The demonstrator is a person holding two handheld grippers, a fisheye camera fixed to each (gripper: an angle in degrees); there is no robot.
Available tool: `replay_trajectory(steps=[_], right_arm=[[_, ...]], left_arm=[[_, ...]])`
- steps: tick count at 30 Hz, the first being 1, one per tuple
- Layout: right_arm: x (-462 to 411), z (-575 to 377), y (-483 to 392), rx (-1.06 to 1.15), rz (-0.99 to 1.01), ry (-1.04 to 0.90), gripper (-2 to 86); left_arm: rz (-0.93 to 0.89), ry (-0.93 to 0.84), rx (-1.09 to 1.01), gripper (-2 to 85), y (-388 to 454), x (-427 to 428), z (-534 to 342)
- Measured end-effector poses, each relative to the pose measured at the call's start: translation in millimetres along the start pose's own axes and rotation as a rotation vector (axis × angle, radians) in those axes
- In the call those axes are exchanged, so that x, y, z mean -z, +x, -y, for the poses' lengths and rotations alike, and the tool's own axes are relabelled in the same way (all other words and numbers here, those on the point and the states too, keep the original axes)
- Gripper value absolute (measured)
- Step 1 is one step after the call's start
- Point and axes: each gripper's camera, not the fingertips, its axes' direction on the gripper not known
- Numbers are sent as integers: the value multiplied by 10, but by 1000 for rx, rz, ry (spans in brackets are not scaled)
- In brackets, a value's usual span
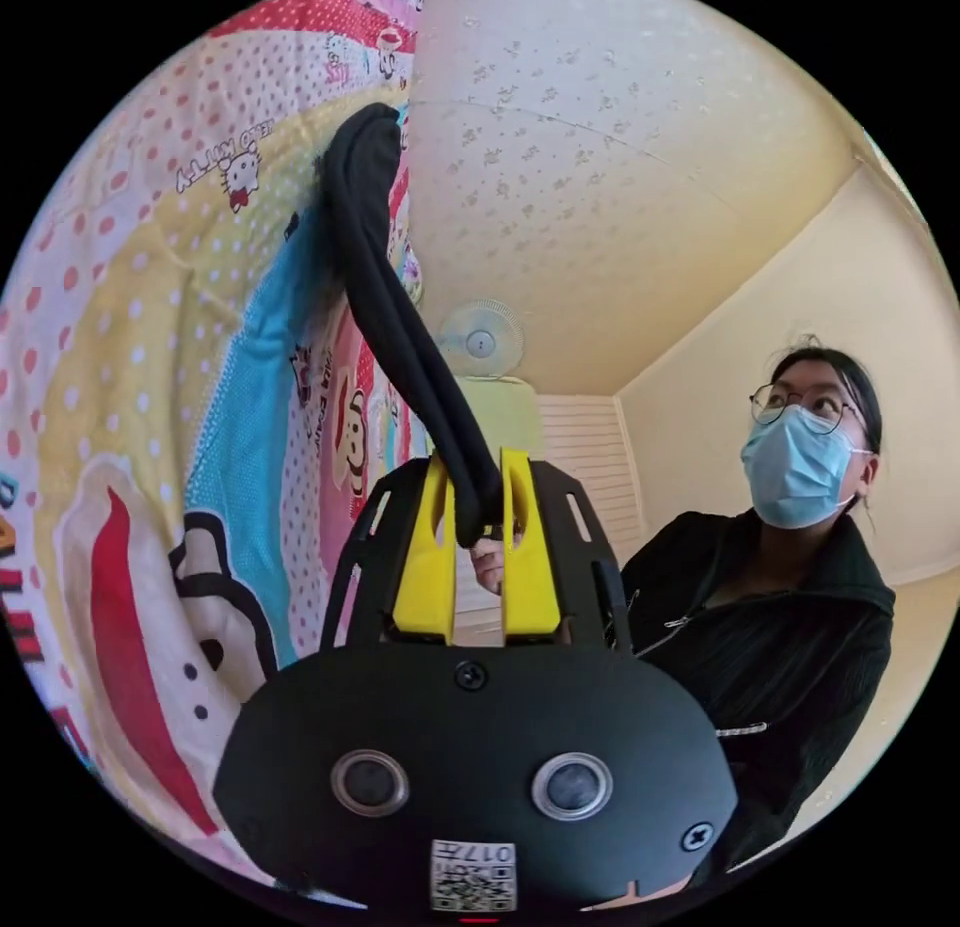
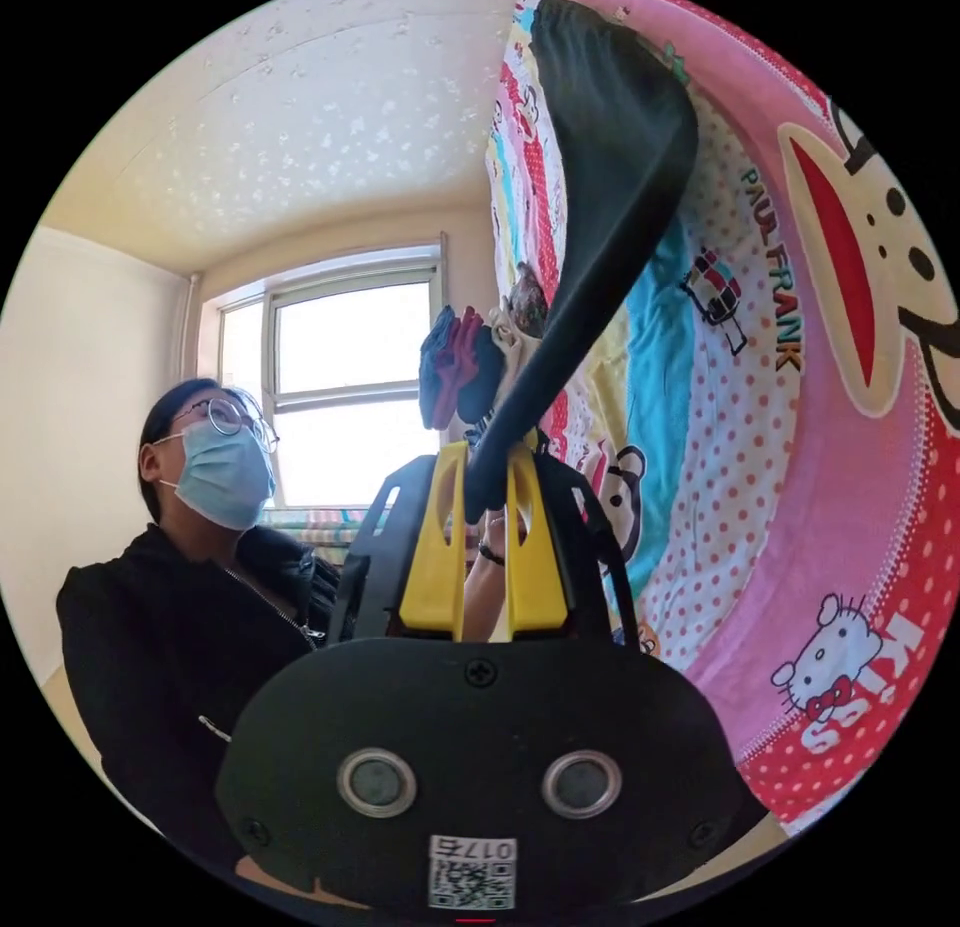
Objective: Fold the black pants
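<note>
Both tongs, left [image 1: 478, 512] and right [image 2: 487, 492], clamped on the pants [image 1: 385, 297]. Best kept level, taut, then lowered flat onto the bed [image 2: 800, 487].

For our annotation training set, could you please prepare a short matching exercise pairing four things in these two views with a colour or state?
Things:
1. black pants
2. left gripper
3. bedsheet
4. fan

Colour or state:
A. white, standing against the far wall
B. yellow jaws shut on dark fabric
C. colourful, with polka dots and cartoons
D. hanging stretched from the jaws across the bedsheet

Pairs: 1-D, 2-B, 3-C, 4-A
</note>
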Motion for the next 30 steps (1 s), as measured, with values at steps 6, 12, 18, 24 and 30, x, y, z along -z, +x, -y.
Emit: replay_trajectory(steps=[6, 12, 18, 24, 30], right_arm=[[44, -565, -442, -28, -11, -151, 66], [-131, -1373, -350, -149, -257, -402, 76], [9, -1328, 10, -269, -350, -342, 111], [-183, 262, -726, 94, -519, -266, 104], [-1388, 2159, -1604, 484, -731, -189, 121]], left_arm=[[92, -147, -41, 66, 680, -323, -500], [281, -369, 99, 67, 601, -743, -1682], [516, -146, 319, 86, 233, -261, -2332], [869, 16, -7, 90, 1187, 123, -1697], [763, 53, -275, 100, 1233, -528, -499]])
